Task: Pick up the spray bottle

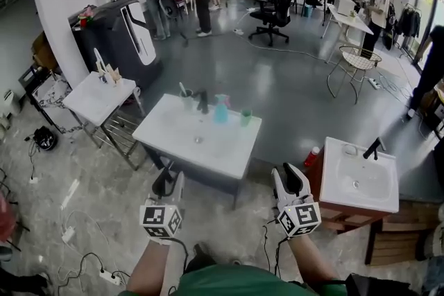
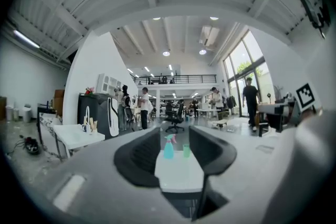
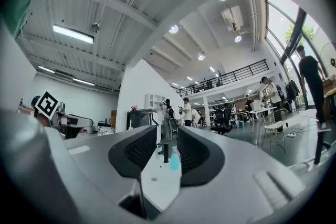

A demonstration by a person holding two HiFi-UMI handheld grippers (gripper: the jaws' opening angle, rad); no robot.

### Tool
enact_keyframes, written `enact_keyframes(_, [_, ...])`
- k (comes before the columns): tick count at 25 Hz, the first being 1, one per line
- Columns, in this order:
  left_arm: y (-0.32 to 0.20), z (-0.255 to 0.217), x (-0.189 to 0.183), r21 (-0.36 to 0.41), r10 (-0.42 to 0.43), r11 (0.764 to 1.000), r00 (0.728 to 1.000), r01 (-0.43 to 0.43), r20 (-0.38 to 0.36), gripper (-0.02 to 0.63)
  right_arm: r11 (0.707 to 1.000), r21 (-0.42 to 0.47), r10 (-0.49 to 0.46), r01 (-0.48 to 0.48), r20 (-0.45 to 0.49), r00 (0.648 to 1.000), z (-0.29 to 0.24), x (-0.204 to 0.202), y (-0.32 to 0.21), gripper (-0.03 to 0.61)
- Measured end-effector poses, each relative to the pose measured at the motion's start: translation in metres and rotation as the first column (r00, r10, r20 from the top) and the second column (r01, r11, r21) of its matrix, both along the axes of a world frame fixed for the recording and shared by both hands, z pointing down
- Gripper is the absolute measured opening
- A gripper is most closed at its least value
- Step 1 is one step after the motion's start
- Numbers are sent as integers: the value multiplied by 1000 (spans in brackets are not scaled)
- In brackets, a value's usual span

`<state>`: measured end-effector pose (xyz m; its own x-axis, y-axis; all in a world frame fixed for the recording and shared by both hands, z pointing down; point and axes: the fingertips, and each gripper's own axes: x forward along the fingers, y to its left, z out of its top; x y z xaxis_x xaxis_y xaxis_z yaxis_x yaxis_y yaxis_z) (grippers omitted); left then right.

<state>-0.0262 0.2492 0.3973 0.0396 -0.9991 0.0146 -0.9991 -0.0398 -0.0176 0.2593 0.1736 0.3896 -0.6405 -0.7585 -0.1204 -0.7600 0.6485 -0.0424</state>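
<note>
Head view looks down on a white washstand [image 1: 208, 149] with a small drain in its top; at its far edge stand the spray bottle [image 1: 220, 109], pale blue-green and upright, a green cup [image 1: 245, 117] just to its right, a black tap [image 1: 202, 102] just to its left, and a tumbler [image 1: 186, 100] with a toothbrush in it beyond the tap; the left gripper [image 1: 168, 181] and right gripper [image 1: 291, 180] are held up at the near side of the washstand, well apart from the bottle, both pointing toward it; left gripper view shows its jaws spread wide with nothing between them, the bottle and cup framed far off in the gap; right gripper view shows its jaws also apart and empty, the tap and bottle seen through the gap; a second washbasin [image 1: 357, 184] stands to the right with a red bottle [image 1: 313, 157] beside it.
</note>
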Motion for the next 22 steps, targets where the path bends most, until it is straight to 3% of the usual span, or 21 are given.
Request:
enact_keyframes(6, [-36,-14,-33,55,-25,998,1000,25,-9,172,999,50,-9,9,4,1000,-18,-31,-42,106])
enact_keyframes(10, [-67,-12,-67,72,-19,997,999,22,-34,172,999,34,-6,7,-12,1000,-15,-62,-71,106])
enact_keyframes(22, [-175,8,-215,47,11,999,991,-5,-136,172,997,-64,44,-48,-66,997,4,-187,-159,106])
